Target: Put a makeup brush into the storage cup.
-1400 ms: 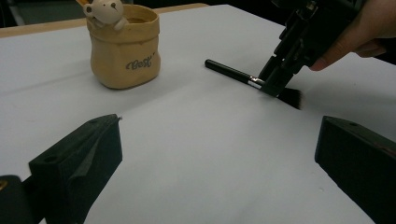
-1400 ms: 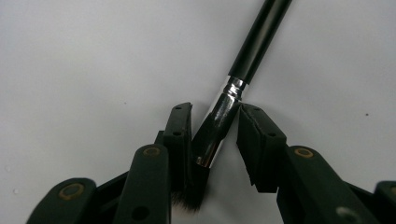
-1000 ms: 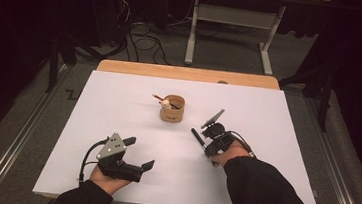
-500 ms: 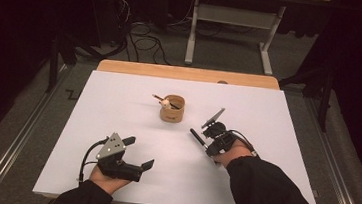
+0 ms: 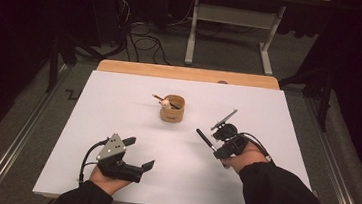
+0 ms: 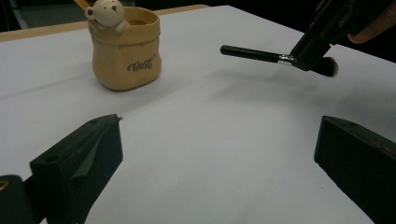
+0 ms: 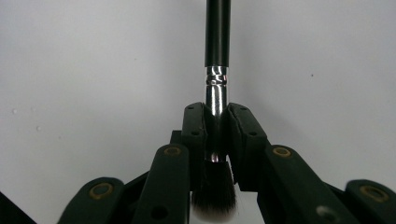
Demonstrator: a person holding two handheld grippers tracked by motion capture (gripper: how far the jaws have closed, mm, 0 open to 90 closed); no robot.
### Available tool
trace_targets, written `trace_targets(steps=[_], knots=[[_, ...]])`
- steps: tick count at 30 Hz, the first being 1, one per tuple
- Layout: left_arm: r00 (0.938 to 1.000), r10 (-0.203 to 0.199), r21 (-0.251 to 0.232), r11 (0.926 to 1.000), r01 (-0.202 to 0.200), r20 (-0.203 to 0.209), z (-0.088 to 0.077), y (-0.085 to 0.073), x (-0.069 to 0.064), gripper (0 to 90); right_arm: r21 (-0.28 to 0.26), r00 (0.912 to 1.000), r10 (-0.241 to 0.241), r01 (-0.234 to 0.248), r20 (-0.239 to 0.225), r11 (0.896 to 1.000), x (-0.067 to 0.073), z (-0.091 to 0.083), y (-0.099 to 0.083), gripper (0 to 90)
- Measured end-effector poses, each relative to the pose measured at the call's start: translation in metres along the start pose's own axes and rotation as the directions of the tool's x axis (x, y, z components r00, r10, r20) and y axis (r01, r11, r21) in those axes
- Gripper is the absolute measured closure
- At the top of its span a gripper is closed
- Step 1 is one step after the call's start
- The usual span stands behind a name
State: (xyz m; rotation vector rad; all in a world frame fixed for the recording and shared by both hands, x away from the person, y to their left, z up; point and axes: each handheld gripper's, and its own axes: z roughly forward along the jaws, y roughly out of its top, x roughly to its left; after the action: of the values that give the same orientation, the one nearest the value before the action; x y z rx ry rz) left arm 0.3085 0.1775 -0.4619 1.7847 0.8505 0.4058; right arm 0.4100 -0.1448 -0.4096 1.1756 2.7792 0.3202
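Note:
A black makeup brush with a silver ferrule is held level above the white sheet, and its shadow falls below it. My right gripper is shut on the ferrule, with the bristles back between the jaws and the handle pointing away. A tan cup stands mid-table with a bear-topped pen in it. At the near left my left gripper rests open and wide, with nothing between its jaws, which face the cup.
The white sheet covers the table, and a wooden edge shows at the far side. Cables and a desk frame lie on the dark floor beyond. Metal rails run along both sides.
My right hand has risen a little and drifted right with the brush still gripped. The left hand, the cup and the pen have not moved.

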Motion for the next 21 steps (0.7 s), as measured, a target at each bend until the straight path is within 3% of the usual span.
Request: trace_targets(steps=[1, 3, 8, 21], knots=[[1.0, 0.0, 0.0, 1.0, 0.0, 0.001, 0.0, 0.0, 0.0, 1.8, 0.006, 0.9998, 0.02, -0.02, -0.004, 1.0, 0.001, -0.001, -0.002, 78.6], [1.0, 0.001, 0.001, 1.0, -0.001, 0.003, 0.0, 0.0, -0.001, 1.8, 0.002, 1.0, 0.004, -0.004, -0.002, 1.0, 0.0, -0.003, -0.005, 78.6], [1.0, 0.007, 0.002, 1.0, -0.007, 0.006, 0.001, 0.0, -0.002, 1.8, -0.001, 0.9999, 0.014, -0.014, -0.003, 1.0, -0.003, -0.008, -0.015, 78.6], [0.9988, 0.049, -0.002, 0.9988, -0.049, 0.001, 0.003, 0.0, -0.006, 2.1, 0.018, 0.9985, -0.047, 0.048, -0.029, 0.999, -0.002, -0.017, -0.035, 78.6]])
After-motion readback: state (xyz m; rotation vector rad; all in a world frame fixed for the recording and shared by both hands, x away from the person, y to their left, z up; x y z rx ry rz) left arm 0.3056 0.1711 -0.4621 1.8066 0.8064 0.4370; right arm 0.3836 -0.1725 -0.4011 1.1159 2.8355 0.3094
